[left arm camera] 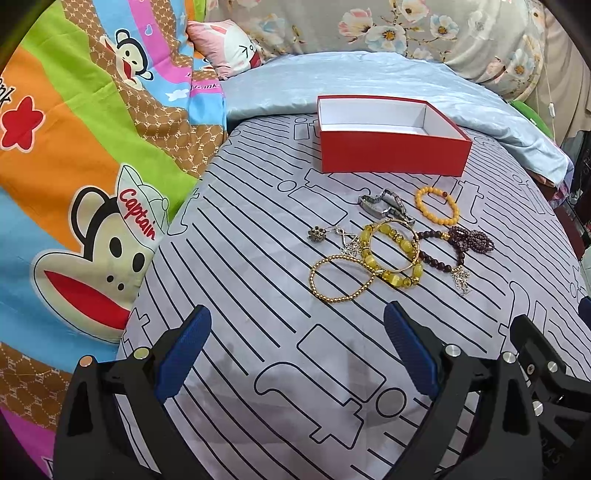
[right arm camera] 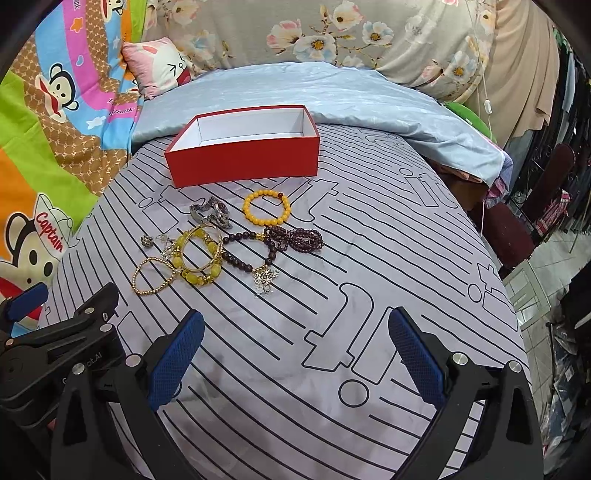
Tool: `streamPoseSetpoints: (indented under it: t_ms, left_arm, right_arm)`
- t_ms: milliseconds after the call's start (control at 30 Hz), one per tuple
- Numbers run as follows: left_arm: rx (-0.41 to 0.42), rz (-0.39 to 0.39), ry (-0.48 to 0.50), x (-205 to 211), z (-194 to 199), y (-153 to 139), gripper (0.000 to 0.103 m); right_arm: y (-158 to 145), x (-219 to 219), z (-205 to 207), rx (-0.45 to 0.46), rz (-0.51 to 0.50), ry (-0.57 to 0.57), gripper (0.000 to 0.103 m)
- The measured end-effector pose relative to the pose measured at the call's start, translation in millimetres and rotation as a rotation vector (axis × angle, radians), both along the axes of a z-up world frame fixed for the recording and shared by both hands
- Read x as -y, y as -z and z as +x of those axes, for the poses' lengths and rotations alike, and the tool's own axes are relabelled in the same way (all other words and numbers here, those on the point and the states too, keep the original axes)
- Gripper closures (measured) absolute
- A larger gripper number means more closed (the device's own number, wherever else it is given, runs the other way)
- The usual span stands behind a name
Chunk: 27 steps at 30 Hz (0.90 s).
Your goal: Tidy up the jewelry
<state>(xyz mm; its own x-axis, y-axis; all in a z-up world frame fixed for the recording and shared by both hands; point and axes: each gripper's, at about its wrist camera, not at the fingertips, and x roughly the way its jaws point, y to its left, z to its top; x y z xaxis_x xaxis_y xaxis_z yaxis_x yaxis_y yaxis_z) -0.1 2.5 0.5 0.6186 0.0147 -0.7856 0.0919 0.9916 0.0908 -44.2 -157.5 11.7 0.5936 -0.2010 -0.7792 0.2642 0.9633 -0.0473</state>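
An open, empty red box [left arm camera: 391, 153] [right arm camera: 243, 158] with a white inside stands on the grey striped bedsheet. In front of it lies a cluster of jewelry: an orange bead bracelet [left arm camera: 437, 205] [right arm camera: 266, 207], a silver watch [left arm camera: 388, 205] [right arm camera: 212, 213], yellow stone bracelets [left arm camera: 397, 254] [right arm camera: 201, 258], a gold bead bracelet [left arm camera: 341, 278] [right arm camera: 153, 277], dark maroon bead strands [left arm camera: 460, 243] [right arm camera: 291, 238], silver pendants [left arm camera: 461, 278] [right arm camera: 266, 278] and a small brooch [left arm camera: 317, 235] [right arm camera: 147, 240]. My left gripper [left arm camera: 297, 325] is open and empty, short of the cluster. My right gripper [right arm camera: 295, 325] is open and empty, to the cluster's right.
A colourful cartoon monkey blanket [left arm camera: 74, 166] lies at the left. A light blue quilt [left arm camera: 369, 81] and floral bedding [right arm camera: 332, 33] lie behind the box. The bed's edge falls away at the right, with a dark stool [right arm camera: 513, 236] and floor beyond.
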Motion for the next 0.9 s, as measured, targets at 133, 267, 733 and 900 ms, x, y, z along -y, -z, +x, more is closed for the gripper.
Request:
streamPoseSetpoints:
  t_ms: [133,267,733,900]
  left_arm:
    - [0.001,0.000,-0.005,-1.3,-0.1,-0.6,0.011]
    - [0.002,0.000,-0.006,-1.8,0.9,-1.3,0.011]
    - [-0.004,0.003,-0.017,-3.7,3.2,-1.3,0.011]
    - [-0.005,0.005,-0.020,-3.1,3.0,-1.1,0.011]
  right_arm:
    - [-1.2,-0.2,1.0,0.001,0.000,-0.005,0.005]
    - [-1.4,-0.6,2.2,0.002,-0.002,-0.005,0.005]
    - [-0.5,-1.5,4.0,0.002,0.003,-0.010,0.005]
    - [-0.1,-1.8,4.4,0.002,0.005,-0.011,0.005]
